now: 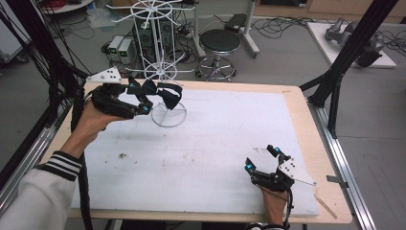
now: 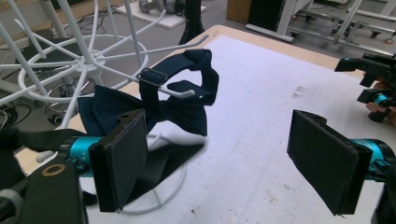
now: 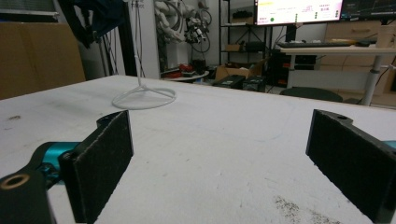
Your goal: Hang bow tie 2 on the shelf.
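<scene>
Hanging the dark navy fabric bow tie [image 2: 180,109] on the white wire rack's hook [image 2: 180,92], your left gripper [image 2: 224,163] stood open; you needed its strap seated. Right gripper [image 1: 264,163] rested open, near right.

A wire rack [image 1: 163,57] stands at the desk's [image 1: 230,129] far left; a bow tie [image 1: 160,93] hangs on its arm. The left claw [image 1: 139,96] is beside it, the right claw [image 1: 262,159] near right.
</scene>
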`<state>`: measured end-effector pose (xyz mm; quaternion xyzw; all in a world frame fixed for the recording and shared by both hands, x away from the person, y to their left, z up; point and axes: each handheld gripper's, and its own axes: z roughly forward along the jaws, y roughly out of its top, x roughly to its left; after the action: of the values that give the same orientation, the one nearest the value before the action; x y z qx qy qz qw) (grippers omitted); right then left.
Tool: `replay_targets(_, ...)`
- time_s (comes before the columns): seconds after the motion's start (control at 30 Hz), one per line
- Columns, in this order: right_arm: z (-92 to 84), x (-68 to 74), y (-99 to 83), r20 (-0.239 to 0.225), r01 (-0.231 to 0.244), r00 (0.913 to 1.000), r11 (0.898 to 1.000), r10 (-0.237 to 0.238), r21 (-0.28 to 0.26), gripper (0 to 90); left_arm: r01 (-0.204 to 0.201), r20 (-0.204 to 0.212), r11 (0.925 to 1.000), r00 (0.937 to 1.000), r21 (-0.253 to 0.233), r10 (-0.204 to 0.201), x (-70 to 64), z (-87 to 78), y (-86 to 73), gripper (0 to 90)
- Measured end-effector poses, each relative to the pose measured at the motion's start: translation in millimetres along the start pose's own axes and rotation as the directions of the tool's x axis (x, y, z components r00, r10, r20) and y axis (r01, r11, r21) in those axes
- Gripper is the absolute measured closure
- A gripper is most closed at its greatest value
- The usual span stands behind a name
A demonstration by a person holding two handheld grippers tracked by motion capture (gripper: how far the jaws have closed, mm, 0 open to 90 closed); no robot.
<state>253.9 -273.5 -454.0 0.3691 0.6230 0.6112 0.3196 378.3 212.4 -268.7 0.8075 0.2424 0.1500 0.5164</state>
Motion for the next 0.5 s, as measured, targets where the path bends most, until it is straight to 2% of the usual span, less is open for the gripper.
replay_targets(0.17, -0.3, 0.1, 0.0, 0.002, -0.004, 1.0, 1.0, 0.004, 0.003, 6.7, -0.007, 0.01, 0.9998, 0.9999, -0.019, 0.007, -4.4, -4.5, -6.7, 19.4)
replay_targets(0.2, -0.3, -0.1, 0.0, 0.001, -0.003, 1.0, 1.0, 0.003, 0.002, 6.7, -0.019, 0.011, 0.9996, 0.9997, -0.02, 0.019, -5.5, -6.3, -8.8, 18.9)
replay_targets(0.43, -0.7, -0.1, -0.1, 0.0, -0.002, 1.0, 1.0, 0.002, -0.001, 6.7, -0.054, 0.021, 0.9954, 0.9982, -0.079, 0.056, -14.7, -25.9, -28.8, 18.5)
replay_targets(0.5, -0.7, -0.1, -0.1, -0.002, -0.007, 1.0, 1.0, 0.007, -0.001, 6.7, -0.053, 0.014, 0.9941, 0.9984, -0.094, 0.055, -14.5, -33.5, -36.7, 18.6)
